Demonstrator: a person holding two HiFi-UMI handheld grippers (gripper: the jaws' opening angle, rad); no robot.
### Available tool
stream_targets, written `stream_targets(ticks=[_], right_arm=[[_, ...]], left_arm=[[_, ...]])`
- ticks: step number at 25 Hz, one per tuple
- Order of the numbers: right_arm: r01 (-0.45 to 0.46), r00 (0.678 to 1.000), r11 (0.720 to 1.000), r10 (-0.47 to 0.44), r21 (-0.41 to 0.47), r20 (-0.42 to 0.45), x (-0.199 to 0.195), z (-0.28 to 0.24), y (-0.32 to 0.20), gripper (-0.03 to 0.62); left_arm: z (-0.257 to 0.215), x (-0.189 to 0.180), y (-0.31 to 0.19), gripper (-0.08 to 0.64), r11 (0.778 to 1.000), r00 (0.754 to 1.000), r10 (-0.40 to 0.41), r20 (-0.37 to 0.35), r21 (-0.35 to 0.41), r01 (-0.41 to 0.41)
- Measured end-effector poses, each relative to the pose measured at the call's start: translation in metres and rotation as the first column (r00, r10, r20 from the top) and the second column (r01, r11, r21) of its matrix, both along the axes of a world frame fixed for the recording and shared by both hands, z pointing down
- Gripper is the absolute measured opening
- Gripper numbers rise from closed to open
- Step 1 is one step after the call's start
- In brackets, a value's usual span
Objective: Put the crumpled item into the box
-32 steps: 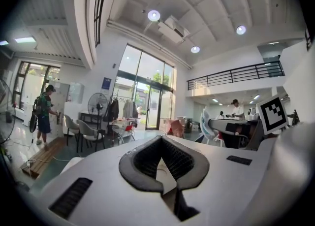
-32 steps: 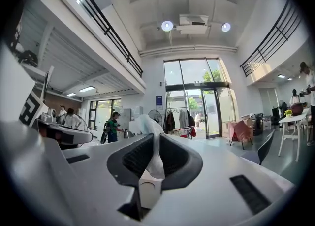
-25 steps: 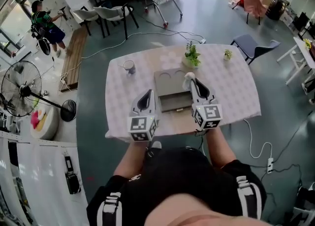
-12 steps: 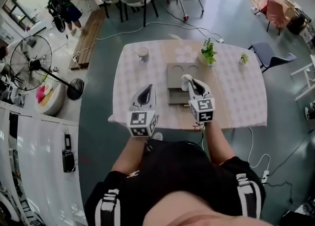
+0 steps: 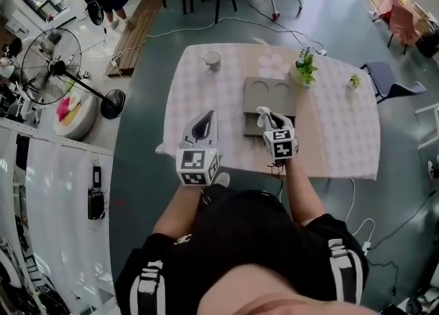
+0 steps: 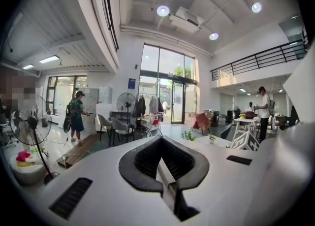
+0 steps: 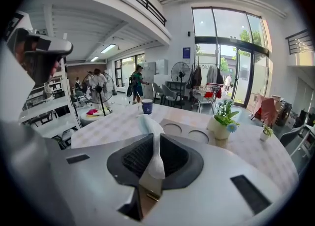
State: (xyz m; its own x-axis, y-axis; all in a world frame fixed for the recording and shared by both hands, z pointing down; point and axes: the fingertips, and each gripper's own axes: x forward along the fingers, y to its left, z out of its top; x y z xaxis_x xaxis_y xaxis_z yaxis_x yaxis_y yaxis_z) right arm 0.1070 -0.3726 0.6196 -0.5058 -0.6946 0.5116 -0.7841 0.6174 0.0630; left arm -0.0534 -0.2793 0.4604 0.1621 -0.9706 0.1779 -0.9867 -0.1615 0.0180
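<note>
head view: right gripper (image 5: 267, 119) holds the crumpled item (image 5: 261, 112) at the box (image 5: 271, 90) near side. left gripper view: left gripper (image 6: 161, 144) is pinched together, empty. right gripper view: fingers (image 7: 134, 158) squeeze the crumpled item; next, i think, reach over the box and let go.

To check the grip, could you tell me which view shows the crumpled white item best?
The right gripper view: the crumpled white item stands pinched between the jaws. Head view shows a small white tip; left gripper view, nothing.

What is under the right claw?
The right claw, shut on a white crumpled item, is over the near part of the grey box. The claw covers that part, so what is inside the box cannot be seen.
</note>
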Motion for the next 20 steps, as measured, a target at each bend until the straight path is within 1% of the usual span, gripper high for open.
stream_targets(ticks=[2,5,9,12,16,20], right_arm=[[-0.002,1.000,0.999,0.001,-0.033,-0.017,0.000,0.016,-0.001,0.038],[-0.001,0.999,0.999,-0.002,-0.047,-0.050,0.001,0.038,-0.006,0.038],[0.025,0.997,0.995,-0.032,-0.096,-0.070,-0.003,0.053,-0.004,0.039],[0.035,0.994,0.991,-0.048,-0.127,-0.102,-0.003,0.067,-0.008,0.038],[0.056,0.986,0.984,-0.082,-0.170,-0.148,-0.006,0.087,-0.010,0.038],[0.079,0.972,0.980,-0.116,-0.180,-0.203,-0.011,0.102,-0.010,0.040]], left_arm=[[0.004,-0.005,0.003,-0.010,1.000,1.000,-0.016,-0.001,-0.009,0.015],[0.011,-0.011,0.005,-0.009,0.999,0.999,-0.035,-0.003,-0.024,0.035],[0.015,-0.018,0.008,-0.009,0.997,0.998,-0.057,-0.006,-0.045,0.057],[0.021,-0.024,0.009,-0.009,0.996,0.998,-0.069,-0.006,-0.057,0.069],[0.026,-0.033,0.007,-0.009,0.994,0.996,-0.086,-0.004,-0.069,0.085],[0.028,-0.038,0.003,-0.010,0.994,0.996,-0.090,0.000,-0.068,0.090]])
